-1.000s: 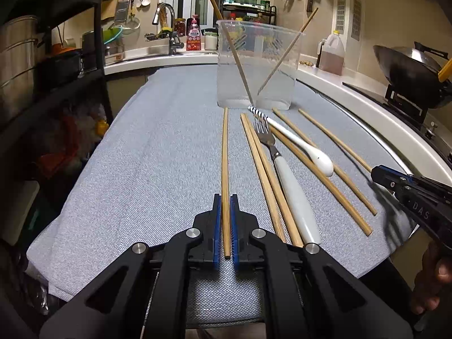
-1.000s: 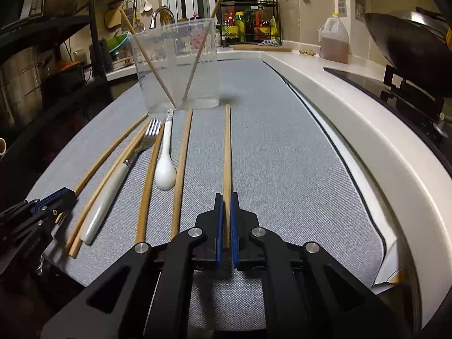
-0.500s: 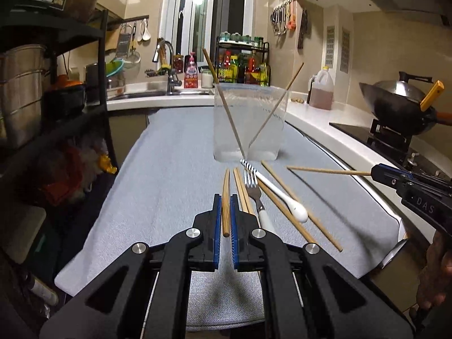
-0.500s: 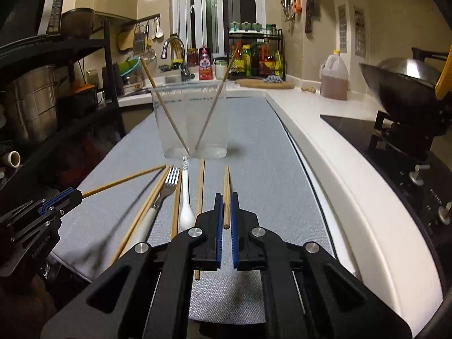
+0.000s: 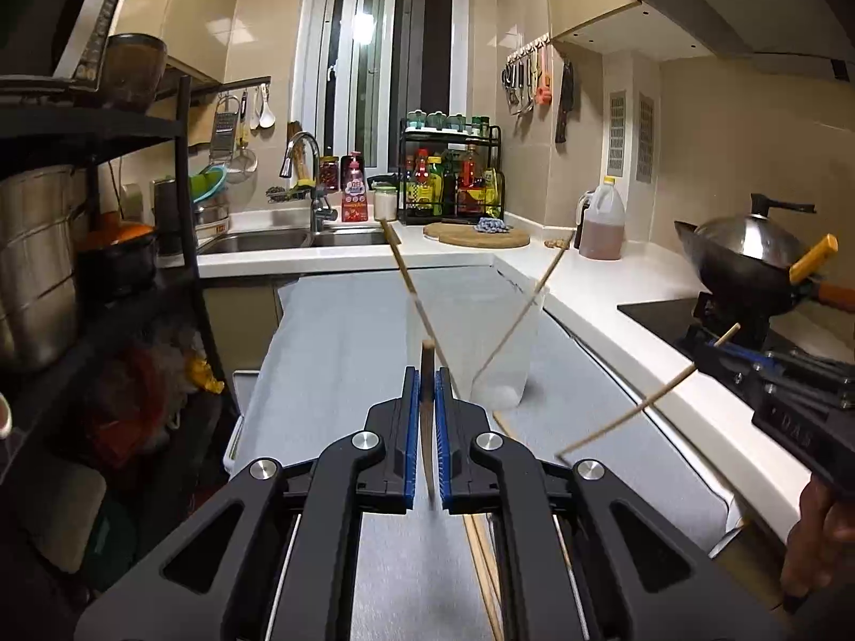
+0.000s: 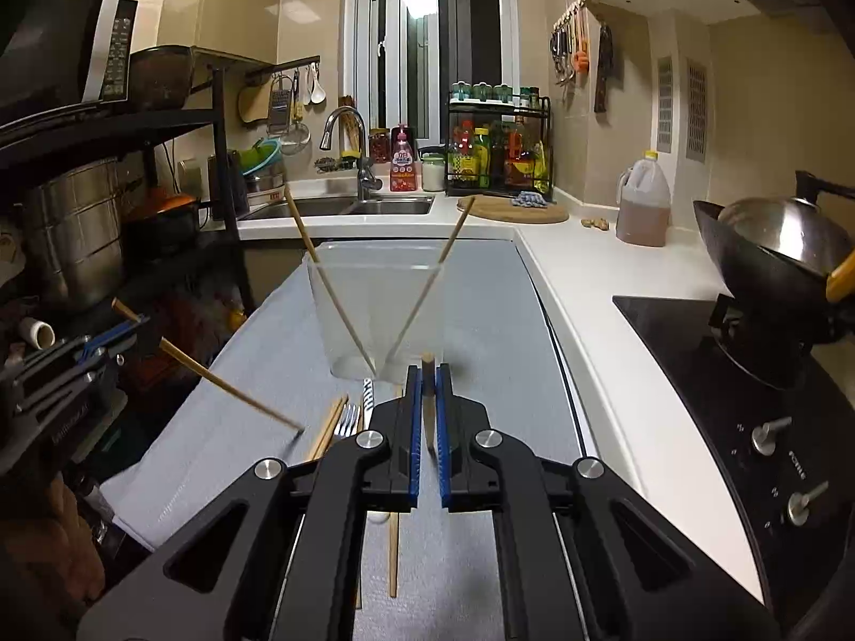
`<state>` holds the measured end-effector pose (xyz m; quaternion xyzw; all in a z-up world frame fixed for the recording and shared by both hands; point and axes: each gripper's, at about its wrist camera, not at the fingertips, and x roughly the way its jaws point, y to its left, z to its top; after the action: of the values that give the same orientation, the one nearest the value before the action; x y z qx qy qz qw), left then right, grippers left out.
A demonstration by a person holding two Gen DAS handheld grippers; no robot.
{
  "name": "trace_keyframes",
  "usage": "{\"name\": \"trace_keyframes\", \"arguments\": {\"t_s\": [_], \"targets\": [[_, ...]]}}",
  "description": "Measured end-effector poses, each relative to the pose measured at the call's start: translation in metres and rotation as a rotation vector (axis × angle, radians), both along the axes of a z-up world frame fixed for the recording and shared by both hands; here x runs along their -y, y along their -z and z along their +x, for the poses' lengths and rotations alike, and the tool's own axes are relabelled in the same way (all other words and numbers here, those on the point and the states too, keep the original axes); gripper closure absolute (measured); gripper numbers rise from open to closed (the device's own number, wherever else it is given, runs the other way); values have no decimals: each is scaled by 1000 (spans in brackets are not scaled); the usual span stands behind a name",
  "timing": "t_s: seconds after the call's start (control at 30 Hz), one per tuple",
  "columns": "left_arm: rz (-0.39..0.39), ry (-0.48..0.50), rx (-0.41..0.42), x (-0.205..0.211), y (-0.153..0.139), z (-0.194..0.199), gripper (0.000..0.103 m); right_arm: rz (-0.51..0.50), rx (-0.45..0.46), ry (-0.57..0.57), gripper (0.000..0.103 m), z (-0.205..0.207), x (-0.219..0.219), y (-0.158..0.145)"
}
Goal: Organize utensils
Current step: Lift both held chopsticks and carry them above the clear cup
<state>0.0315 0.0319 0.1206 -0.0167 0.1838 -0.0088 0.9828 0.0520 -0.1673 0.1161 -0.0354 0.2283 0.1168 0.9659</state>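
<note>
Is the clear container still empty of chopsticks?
No: in the right wrist view two chopsticks already stand crossed inside the clear container, leaning against opposite sides of its rim.

- You stand in a narrow kitchen with glossy beige tiled walls under warm indoor light.
- Ahead of you, a tall white-framed window shows darkness outside, one light reflected in its glass.
- A steel sink with a curved faucet sits below the window in a white countertop.
- To your left, a black metal shelving rack carries a large steel pot; a microwave sits on top.
- To your right, a wok rests on a black cooktop.
- A black spice rack fills the far corner, with kitchen tools hanging on wall hooks above.
</note>
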Motion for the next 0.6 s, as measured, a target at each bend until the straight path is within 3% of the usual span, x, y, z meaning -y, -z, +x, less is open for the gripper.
{"name": "trace_keyframes", "arguments": {"t_s": [0.23,0.6], "targets": [[-20,15,-61,-8,-42,38,97,21,-19,-5,98,30,-4,-45],[-10,-21,-140,-8,-63,69,97,36,-39,-22,98,64,-18,-88]]}}
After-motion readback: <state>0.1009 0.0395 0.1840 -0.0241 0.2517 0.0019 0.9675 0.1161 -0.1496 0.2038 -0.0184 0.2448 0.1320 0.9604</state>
